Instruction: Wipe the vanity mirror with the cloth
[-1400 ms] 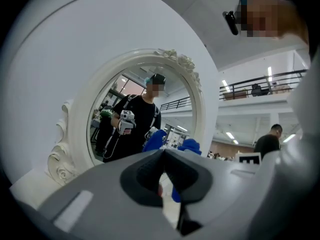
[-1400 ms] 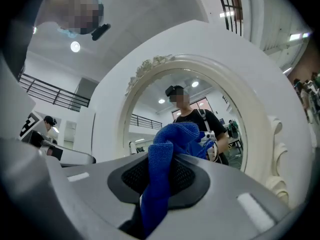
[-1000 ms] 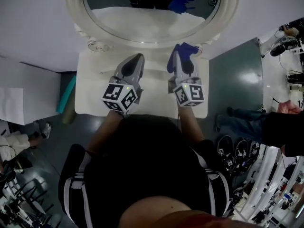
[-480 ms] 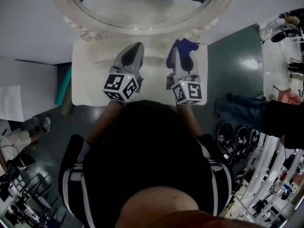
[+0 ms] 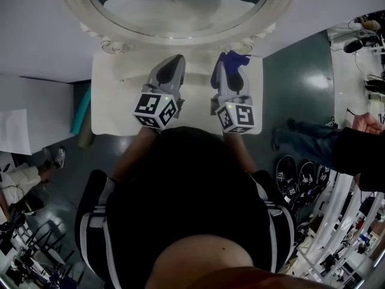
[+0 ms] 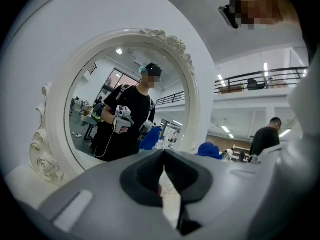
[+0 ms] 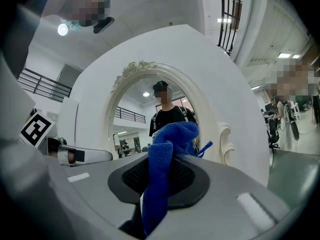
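Note:
The vanity mirror (image 5: 180,26) is oval with a carved white frame and stands at the back of a white table (image 5: 114,101). It fills the left gripper view (image 6: 125,104) and the right gripper view (image 7: 150,114), reflecting the person. My right gripper (image 5: 227,65) is shut on a blue cloth (image 5: 231,59), which sticks up between its jaws (image 7: 167,159). The cloth hangs just short of the mirror's lower right rim. My left gripper (image 5: 173,65) hovers beside it over the table, shut with nothing between its pads (image 6: 150,176).
A grey-white wall (image 5: 36,35) rises behind the mirror. A teal roll (image 5: 81,116) lies left of the table. To the right are dark floor (image 5: 295,95), another person's legs (image 5: 307,146) and racks of equipment (image 5: 337,221).
Compared with a second ago, the mirror and table sit higher in the head view. Both grippers keep their hold and stay nearly still over the last half second.

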A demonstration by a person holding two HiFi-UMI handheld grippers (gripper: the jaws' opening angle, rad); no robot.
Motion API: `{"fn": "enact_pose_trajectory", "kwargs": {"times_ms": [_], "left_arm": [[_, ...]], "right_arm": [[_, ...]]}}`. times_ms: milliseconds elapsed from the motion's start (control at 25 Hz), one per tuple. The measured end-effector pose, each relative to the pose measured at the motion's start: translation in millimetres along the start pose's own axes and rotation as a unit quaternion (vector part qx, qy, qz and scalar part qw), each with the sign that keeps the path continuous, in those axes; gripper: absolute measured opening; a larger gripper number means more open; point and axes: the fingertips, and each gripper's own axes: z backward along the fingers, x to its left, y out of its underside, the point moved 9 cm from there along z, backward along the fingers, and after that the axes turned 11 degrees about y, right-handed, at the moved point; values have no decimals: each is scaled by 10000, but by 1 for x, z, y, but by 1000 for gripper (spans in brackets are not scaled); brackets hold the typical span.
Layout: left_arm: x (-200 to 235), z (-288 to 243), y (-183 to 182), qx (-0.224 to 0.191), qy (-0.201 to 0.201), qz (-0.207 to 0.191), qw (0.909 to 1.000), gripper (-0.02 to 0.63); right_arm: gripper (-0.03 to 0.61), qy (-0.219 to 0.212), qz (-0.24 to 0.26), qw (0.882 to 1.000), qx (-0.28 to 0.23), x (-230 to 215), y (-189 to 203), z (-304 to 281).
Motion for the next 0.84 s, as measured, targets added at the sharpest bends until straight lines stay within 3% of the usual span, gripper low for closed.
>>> {"fn": "enact_pose_trajectory", "kwargs": {"times_ms": [840], "left_arm": [[-5,0,6,93,58,3,9999,11]], "right_arm": [[69,35,89,9999,-31,1,6,5]]}}
